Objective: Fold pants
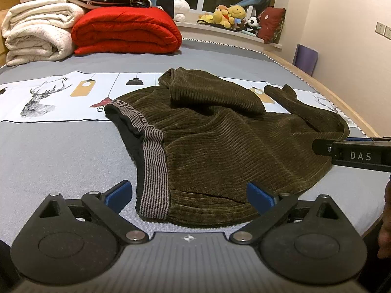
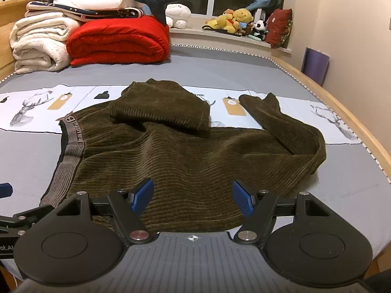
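Olive-brown corduroy pants (image 1: 220,141) (image 2: 185,151) lie crumpled on the grey bed sheet (image 1: 61,151). One leg is folded back over the seat and the other trails off to the right. The grey striped waistband (image 1: 154,166) (image 2: 66,163) is on the left. My left gripper (image 1: 189,195) is open just above the near waistband corner, which lies between its blue pads (image 1: 119,193) without being pressed. My right gripper (image 2: 193,197) is open over the near hem of the pants, with cloth between its blue pads (image 2: 144,195) but no grip on it. It also shows at the right edge of the left wrist view (image 1: 352,153).
Folded white blankets (image 1: 36,34) and a red quilt (image 1: 127,31) are stacked at the far left of the bed. Plush toys (image 2: 234,19) sit on the window ledge. The wooden bed edge (image 2: 347,122) runs along the right, close to the wall.
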Demonstrator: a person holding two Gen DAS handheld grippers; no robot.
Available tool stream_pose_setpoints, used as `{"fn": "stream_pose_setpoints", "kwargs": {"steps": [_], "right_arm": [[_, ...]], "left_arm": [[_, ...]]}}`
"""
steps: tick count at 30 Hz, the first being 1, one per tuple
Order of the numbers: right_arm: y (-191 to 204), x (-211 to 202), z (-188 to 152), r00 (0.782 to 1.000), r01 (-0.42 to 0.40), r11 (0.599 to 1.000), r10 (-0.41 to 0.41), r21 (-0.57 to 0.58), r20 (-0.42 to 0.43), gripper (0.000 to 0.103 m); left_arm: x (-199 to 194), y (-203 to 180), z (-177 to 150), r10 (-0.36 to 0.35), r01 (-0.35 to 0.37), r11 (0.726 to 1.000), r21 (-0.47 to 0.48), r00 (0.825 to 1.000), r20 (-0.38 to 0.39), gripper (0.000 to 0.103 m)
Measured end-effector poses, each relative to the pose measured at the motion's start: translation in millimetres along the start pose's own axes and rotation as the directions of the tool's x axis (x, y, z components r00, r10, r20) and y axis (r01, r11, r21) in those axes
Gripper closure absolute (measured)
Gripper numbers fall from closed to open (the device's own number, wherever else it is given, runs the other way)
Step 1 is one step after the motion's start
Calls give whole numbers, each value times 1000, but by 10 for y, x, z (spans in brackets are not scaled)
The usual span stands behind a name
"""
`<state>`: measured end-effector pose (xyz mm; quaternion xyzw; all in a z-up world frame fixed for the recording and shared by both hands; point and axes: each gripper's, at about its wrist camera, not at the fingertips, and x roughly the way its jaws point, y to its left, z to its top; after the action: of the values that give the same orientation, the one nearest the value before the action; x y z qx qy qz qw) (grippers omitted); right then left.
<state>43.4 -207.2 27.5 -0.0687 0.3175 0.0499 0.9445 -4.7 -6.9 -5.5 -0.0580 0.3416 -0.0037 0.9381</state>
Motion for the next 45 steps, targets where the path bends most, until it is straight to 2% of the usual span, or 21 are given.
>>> {"fn": "stream_pose_setpoints", "kwargs": {"steps": [14,17,20,22,23,25,29,32,34,39,43,45], "right_arm": [[6,-3,18,1000,-18,1000,18,12,-8,30],[8,-7,23,1000,-14,1000,14,6,-5,30],[10,-16,31,1000,-6,1000,6,3,4,31],[6,-28,34,1000,-4,1000,4,5,11,33],[1,-32,38,1000,-5,1000,5,6,15,38],[-5,-43,47,1000,-9,1000,8,9,23,48],[-43,-50,83,999,-14,999,13,31,37,55],[-63,-43,101,999,-26,998,24,52,37,55],[-57,-41,103,999,-37,998,35,54,35,55],[-38,-34,100,998,-53,997,51,51,26,55],[-66,-9,96,999,-38,997,37,61,21,55],[-72,20,92,999,-36,997,36,66,9,55]], "left_arm": [[-21,-7,9,-14,14,1000,-2,1000,3,5],[-9,-4,24,-18,18,1000,1,1000,2,8],[-10,5,25,-20,20,1000,-1,1000,1,21],[-14,8,23,-21,21,1000,2,1000,3,38],[-11,17,34,-23,23,1000,4,1000,0,42],[-2,42,60,-28,28,1000,5,999,-15,60],[67,220,210,-88,85,995,-50,994,-70,68],[151,336,364,-80,80,997,-9,995,-63,69],[264,459,454,-66,65,998,-17,995,-73,69],[595,891,430,-50,35,990,-139,994,-100,64],[817,1179,316,-67,14,956,-294,983,-173,40],[905,1269,333,-109,41,934,-356,979,-174,33]]}}
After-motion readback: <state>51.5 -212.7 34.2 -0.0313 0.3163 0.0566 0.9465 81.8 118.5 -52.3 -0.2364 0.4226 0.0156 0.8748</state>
